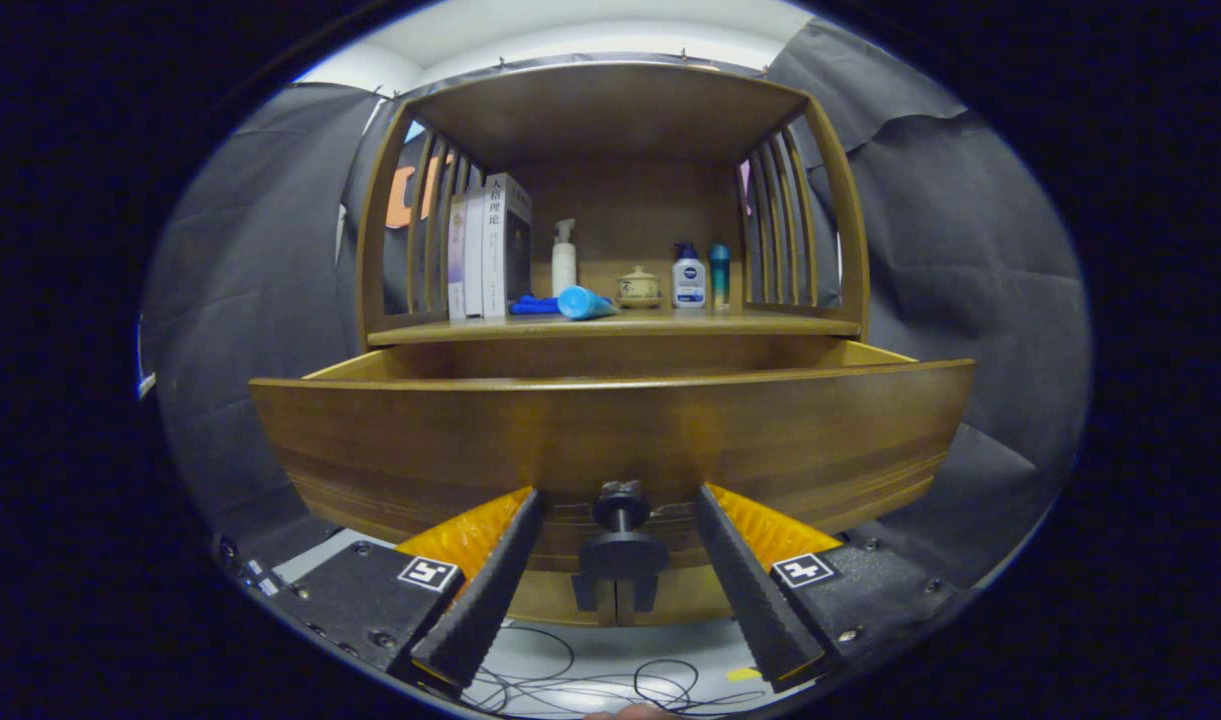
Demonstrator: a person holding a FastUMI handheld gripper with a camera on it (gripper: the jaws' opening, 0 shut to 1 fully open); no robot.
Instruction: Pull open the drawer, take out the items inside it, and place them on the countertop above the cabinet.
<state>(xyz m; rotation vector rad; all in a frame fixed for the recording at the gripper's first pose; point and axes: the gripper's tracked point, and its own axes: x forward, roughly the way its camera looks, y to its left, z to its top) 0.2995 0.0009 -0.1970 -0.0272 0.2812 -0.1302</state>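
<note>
Now the drawer (610, 440) stands pulled out from the cabinet (610, 200), under the countertop (610, 325). Its knob (621, 505) sits between the gripper (618, 495) fingers, which are spread and not touching it. Above the drawer, books (488, 245) and bottles (688, 277) stand on the countertop.

- Drawer (610, 430) stands pulled out from the cabinet (610, 120); its front panel is just ahead of the fingers.
- Gripper (620, 492) fingers spread apart, either side of the drawer knob (621, 505), not pressing it.
- Countertop (750, 322): books (490, 245) near the left edge, blue tube (582, 303) lying at the front edge, bottles (688, 276) towards the right.
</note>
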